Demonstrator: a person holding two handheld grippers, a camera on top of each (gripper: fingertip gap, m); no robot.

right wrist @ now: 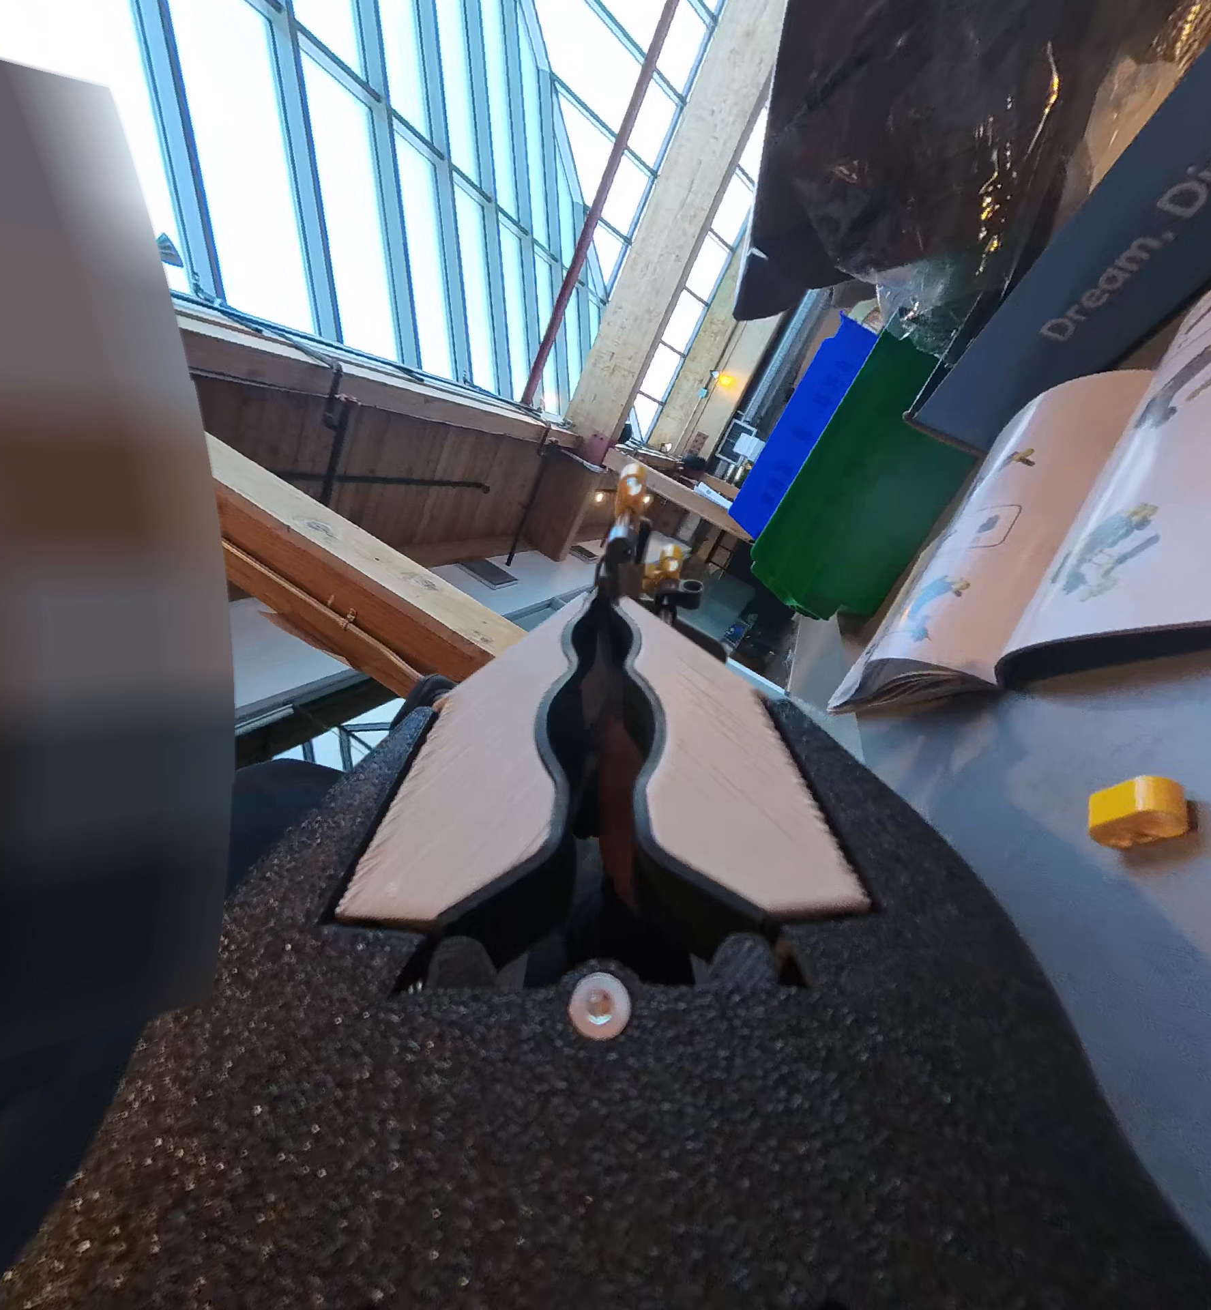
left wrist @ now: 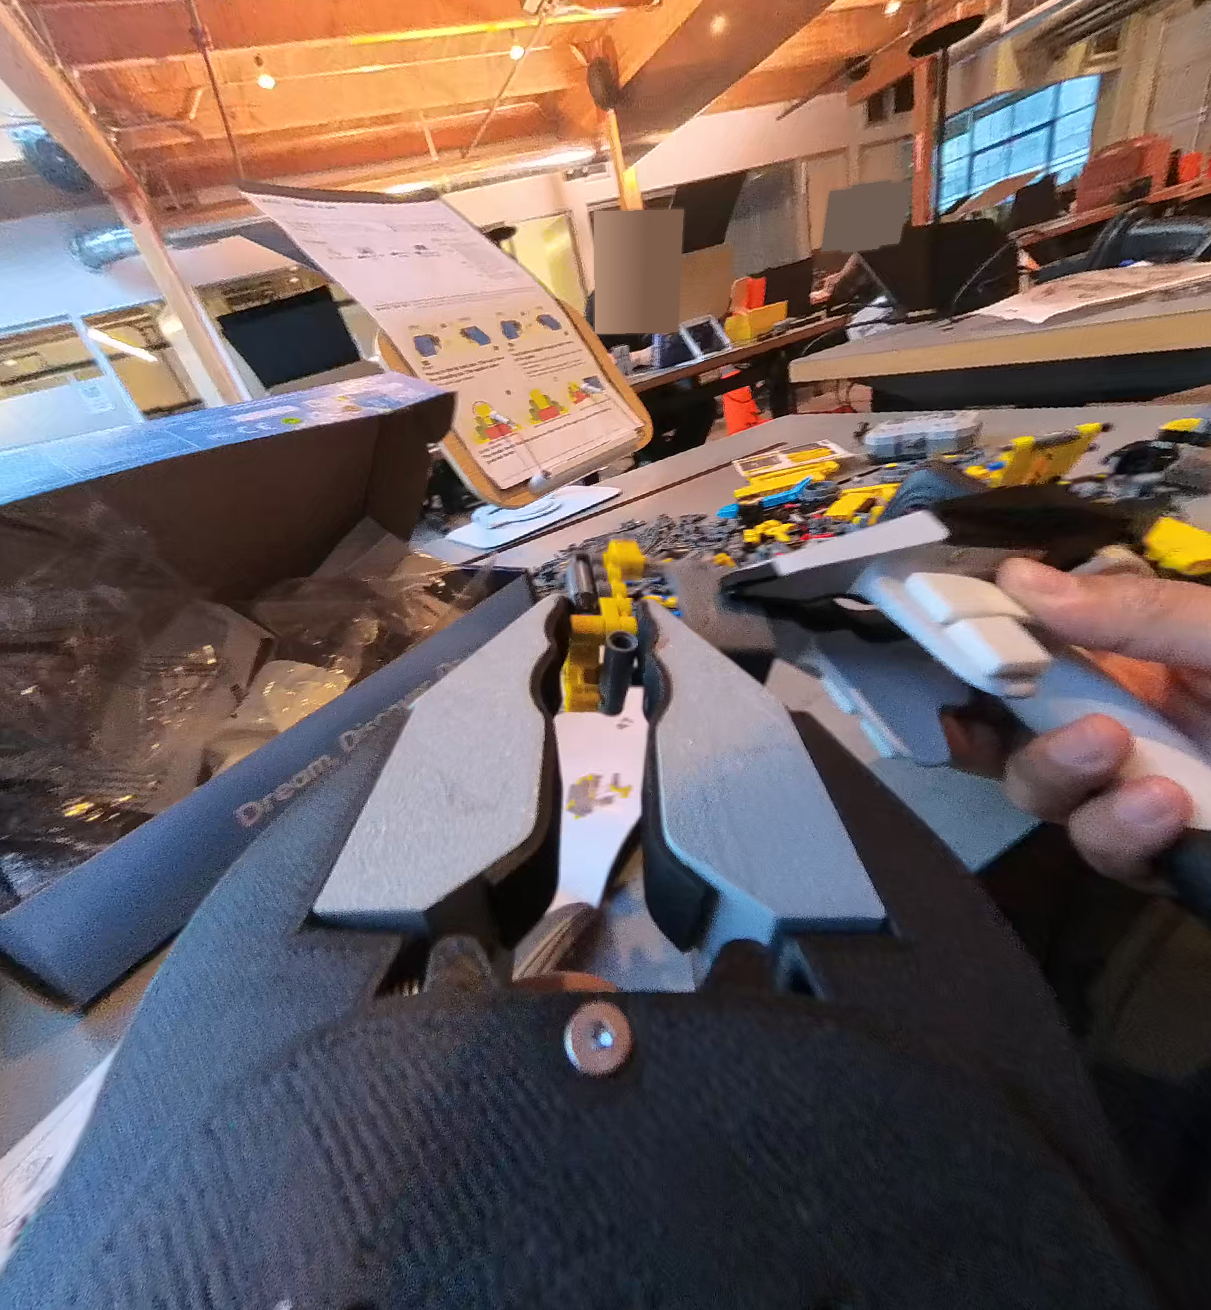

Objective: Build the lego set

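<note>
My left gripper [left wrist: 599, 638] is shut on a small yellow and black brick assembly [left wrist: 599, 624] and holds it above the table. The assembly sticks out past the fingertips, with a black tube at its near side. My right gripper [left wrist: 726, 587] is held by a hand [left wrist: 1120, 638] and comes in from the right, its tips close beside the assembly. In the right wrist view the right gripper [right wrist: 604, 602] has its jaws together, and the assembly [right wrist: 629, 496] shows just past its tips. I cannot tell whether it pinches any part.
A dark open box [left wrist: 163, 638] with plastic bags stands at the left. An instruction sheet on a stand [left wrist: 489, 340] is behind. Loose yellow and black bricks [left wrist: 836, 503] cover the table [left wrist: 694, 454] at right. An open booklet [right wrist: 1084, 553], a yellow piece [right wrist: 1137, 812] and blue and green bins [right wrist: 864, 482] are nearby. My two grippers' fingertips are within a few centimetres of each other. The yellow piece [right wrist: 1137, 812] sits 11 cm or so from the ends of my right fingers.
</note>
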